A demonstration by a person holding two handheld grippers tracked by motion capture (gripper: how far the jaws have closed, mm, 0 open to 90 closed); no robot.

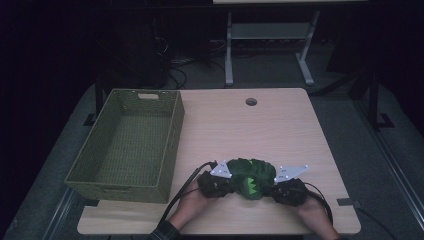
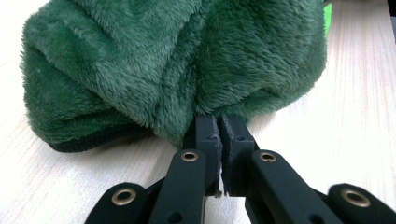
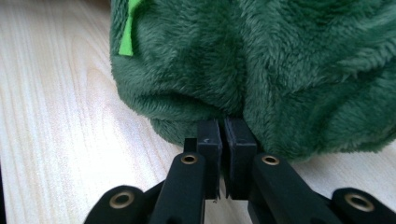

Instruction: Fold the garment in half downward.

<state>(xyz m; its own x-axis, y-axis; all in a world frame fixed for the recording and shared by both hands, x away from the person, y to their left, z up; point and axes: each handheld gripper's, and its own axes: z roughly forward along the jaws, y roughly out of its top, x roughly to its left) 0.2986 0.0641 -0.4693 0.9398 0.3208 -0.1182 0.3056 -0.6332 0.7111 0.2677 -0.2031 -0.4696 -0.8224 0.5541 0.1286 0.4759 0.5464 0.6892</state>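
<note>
A dark green fleece plush lies bunched on the table near its front edge, with a bright green zigzag patch on its near side. My left gripper pinches its left side and my right gripper pinches its right side. In the left gripper view the jaws are pressed together, with a fold of the plush caught at the left gripper's tips. The right gripper view shows the right gripper likewise shut on a fold of the plush. A bright green strip shows at its upper left.
An olive woven basket stands on the left half of the wooden table, with nothing in it. A round cable hole sits near the table's far edge. A white desk frame stands on the floor beyond.
</note>
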